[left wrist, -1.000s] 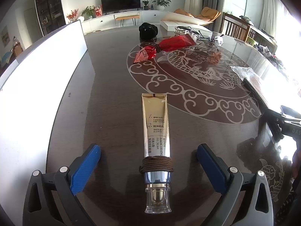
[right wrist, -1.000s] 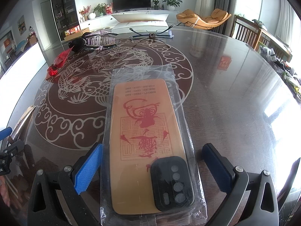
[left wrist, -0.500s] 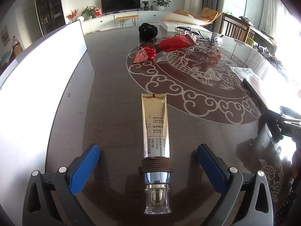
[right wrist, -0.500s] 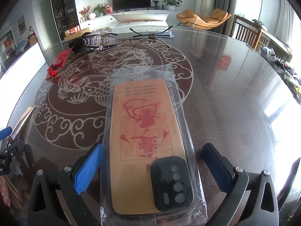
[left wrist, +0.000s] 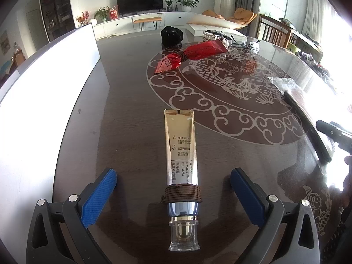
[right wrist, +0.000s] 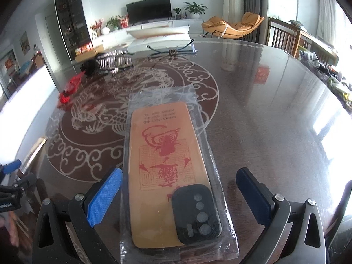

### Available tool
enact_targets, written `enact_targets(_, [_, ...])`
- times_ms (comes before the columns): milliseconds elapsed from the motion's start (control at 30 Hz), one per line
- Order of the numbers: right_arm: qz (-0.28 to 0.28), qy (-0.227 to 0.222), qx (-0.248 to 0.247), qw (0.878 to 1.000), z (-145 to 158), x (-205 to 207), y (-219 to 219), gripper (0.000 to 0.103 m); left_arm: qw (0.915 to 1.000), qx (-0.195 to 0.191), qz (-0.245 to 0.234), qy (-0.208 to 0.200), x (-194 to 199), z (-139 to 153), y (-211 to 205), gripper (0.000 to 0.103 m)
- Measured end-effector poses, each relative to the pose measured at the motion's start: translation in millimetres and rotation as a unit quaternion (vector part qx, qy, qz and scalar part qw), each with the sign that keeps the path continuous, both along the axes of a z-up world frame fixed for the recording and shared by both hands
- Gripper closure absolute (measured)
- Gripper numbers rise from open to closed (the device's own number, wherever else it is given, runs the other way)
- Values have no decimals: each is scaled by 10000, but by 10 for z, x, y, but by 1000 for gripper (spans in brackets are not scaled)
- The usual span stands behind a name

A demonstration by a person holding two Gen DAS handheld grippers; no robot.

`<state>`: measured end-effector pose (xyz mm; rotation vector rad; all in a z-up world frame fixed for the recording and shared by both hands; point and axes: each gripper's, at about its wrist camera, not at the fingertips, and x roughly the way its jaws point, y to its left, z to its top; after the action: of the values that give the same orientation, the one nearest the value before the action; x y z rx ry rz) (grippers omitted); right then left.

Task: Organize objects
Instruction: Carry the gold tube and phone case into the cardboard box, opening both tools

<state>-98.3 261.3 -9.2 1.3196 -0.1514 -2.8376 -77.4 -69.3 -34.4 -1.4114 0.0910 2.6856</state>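
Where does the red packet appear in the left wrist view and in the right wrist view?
Left wrist: the red packet lies upper centre, far side of the table pattern, just past its rim.
Right wrist: the red packet lies at the left, at the pattern's left rim, blurred.
Shared landmark: the television on the far wall.

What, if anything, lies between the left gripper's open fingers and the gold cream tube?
Nothing visible does. The left gripper is open, and the gold cream tube lies between its fingers on bare table.

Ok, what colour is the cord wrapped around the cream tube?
Dark brown cord wound near the cream tube cap, clearest in the left wrist view.
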Motion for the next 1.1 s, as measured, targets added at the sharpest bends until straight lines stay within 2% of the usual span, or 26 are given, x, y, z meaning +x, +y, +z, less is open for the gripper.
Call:
enact_targets(100, [-62,-165,-409,9990,-40,-24,114,0,9993,-34,-283,-248,-66,15,7,0])
enact_targets(167, [36,-244,-238,9994,-33,-28,61,0,9986,-65,-343,-407,-106,25,13,0])
enact_targets(233, [180,-366,-223,9989,-36,-45,0,0,9986,-81,-388,-353,-109,29,30,1])
enact_targets(267, [182,-396,-212,9988,-33,-53,-19,0,9986,-63,-463,-243,-92,48,51,12])
enact_targets(300, [125,-416,-139,9990,-21,-67,-24,0,9984,-63,-554,-136,-63,70,81,31])
enact_targets(333, [56,-438,-43,9990,0,-100,-27,0,9977,-61,-669,-43,-38,93,121,41])
enact_targets(400, [29,-572,110,9983,17,-188,-33,0,9963,-62,-851,67,3,116,201,76])
enact_targets(433, [38,-682,182,9975,21,-256,-42,1,9960,-101,-884,117,22,118,235,77])
enact_targets(467, [73,-756,179,9970,19,-300,-38,7,9958,-179,-879,196,46,111,259,78])
enact_targets(500, [172,-844,78,9963,12,-339,-37,31,9956,-171,-886,240,66,102,268,78])
enact_targets(533, [288,-830,-194,9959,38,-349,-21,50,9957,-20,-896,235,86,100,245,78])
enact_targets(567, [240,-850,-175,9959,73,-349,-6,60,9957,145,-886,223,100,106,206,78])
enact_targets(600, [178,-848,-95,9962,119,-331,-1,91,9955,289,-874,218,106,113,180,78])
enact_targets(633, [122,-847,-168,9962,160,-305,28,102,9952,387,-867,238,140,116,184,78])
enact_targets(700, [9,-820,-680,9943,215,-225,118,102,9946,483,-882,269,188,131,166,78])
enact_targets(767, [-89,-875,-287,9957,227,-179,79,97,9943,514,-884,298,243,106,149,78])
enact_targets(800, [-113,-931,-213,9954,215,-172,62,81,9944,507,-880,309,271,103,142,78])
enact_targets(833, [-123,-1022,-313,9942,194,-178,52,42,9943,541,-868,303,282,105,133,78])
enact_targets(867, [-122,-1102,-467,9927,174,-183,36,16,9941,601,-850,295,291,100,118,78])
enact_targets(900, [-90,-1104,-548,9923,172,-201,0,2,9939,665,-830,291,299,96,103,78])
enact_targets(967, [-6,-1086,-423,9932,155,-256,-138,0,9938,712,-800,311,328,97,82,78])
enact_targets(1067, [197,-1429,-199,9893,7,-430,-382,0,9938,755,-742,350,347,88,45,78])
enact_targets(1100, [310,-1622,49,9863,-83,-491,-485,2,9937,783,-714,353,344,81,25,78])
